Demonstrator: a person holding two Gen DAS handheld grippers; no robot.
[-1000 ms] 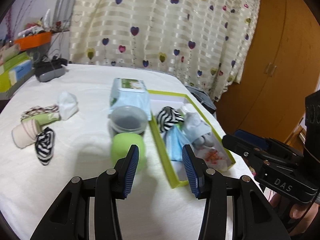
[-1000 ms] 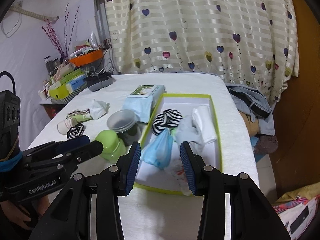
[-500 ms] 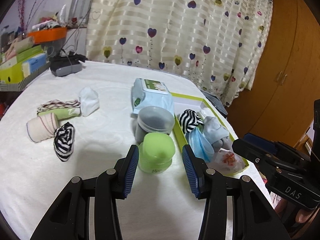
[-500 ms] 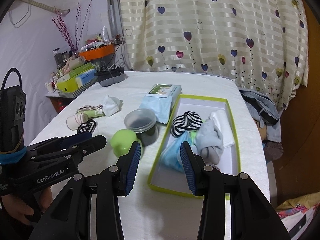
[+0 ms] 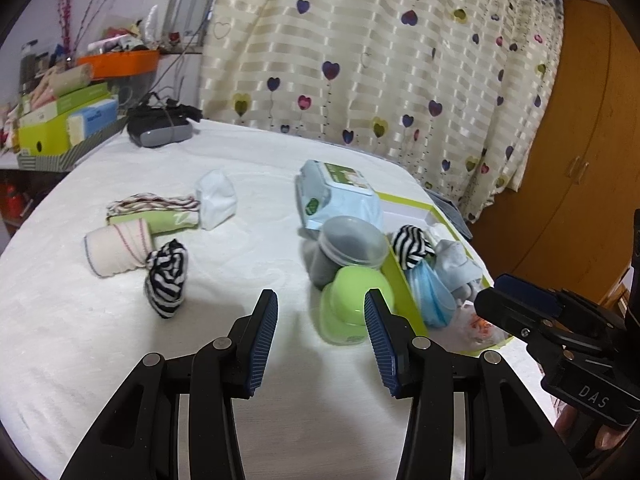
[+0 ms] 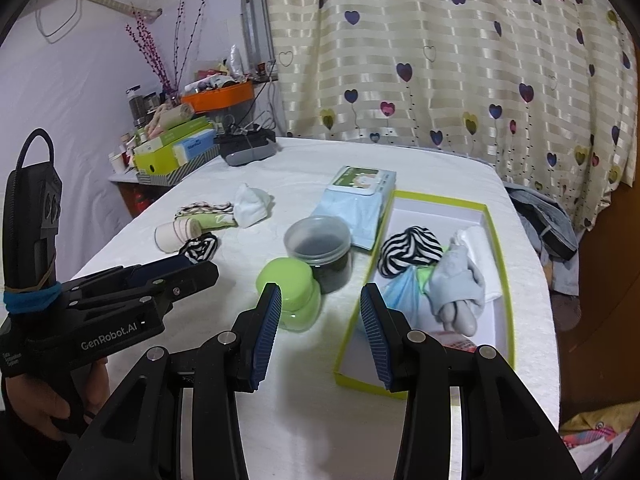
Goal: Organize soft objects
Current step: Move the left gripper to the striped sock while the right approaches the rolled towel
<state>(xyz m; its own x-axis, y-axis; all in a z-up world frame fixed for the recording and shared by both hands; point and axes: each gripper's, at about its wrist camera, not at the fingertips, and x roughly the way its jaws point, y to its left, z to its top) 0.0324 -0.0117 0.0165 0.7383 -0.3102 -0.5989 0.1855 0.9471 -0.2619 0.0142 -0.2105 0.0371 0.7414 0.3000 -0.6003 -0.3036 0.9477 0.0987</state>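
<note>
Right wrist view: white-clothed table (image 6: 400, 172), heart-print curtain (image 6: 460, 52) behind, both jaws apart, empty

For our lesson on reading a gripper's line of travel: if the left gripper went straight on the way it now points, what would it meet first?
Probably the bare white tablecloth: the left gripper is open, holds nothing and tilts downward. The green jar sits just right of that line, so its right finger might clip it; depth is unclear.
</note>
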